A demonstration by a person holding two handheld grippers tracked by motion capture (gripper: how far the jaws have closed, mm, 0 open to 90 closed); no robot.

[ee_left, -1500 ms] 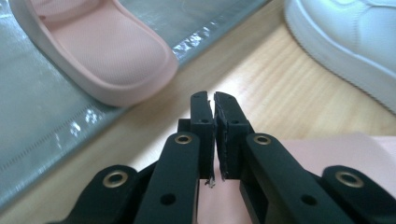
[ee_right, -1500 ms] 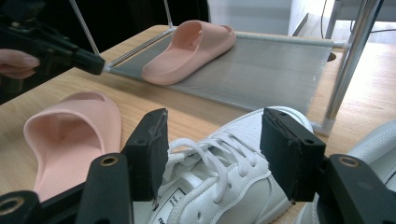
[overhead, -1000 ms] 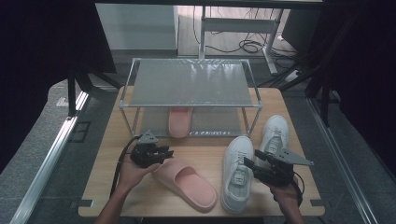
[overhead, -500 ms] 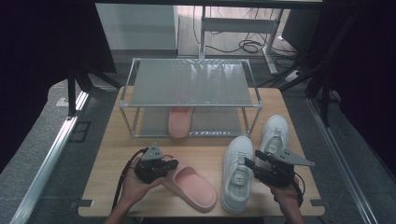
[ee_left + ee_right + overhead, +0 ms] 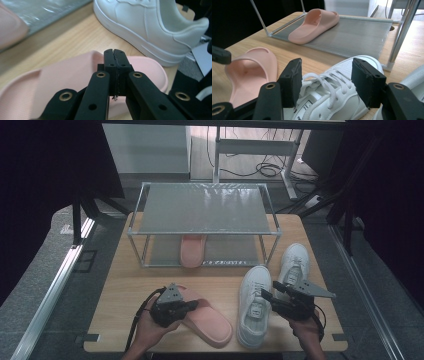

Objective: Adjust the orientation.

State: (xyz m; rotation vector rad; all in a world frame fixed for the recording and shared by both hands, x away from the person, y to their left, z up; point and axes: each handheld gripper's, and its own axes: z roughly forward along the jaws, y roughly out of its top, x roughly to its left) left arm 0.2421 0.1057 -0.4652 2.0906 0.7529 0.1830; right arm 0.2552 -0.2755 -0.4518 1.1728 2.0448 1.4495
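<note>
While the left gripper has just closed, jaws pressed together over the pink foam slide sandal at the table's near left without visibly pinching its rim, a lift could leave it behind; the right gripper hovers spread over the white lace-up sneaker.

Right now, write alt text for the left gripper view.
The left gripper, jaws closed together, sits in front of a pink slipper lying on the wooden table. Past it stands a white sneaker, with a second pink slipper at far left.
</note>
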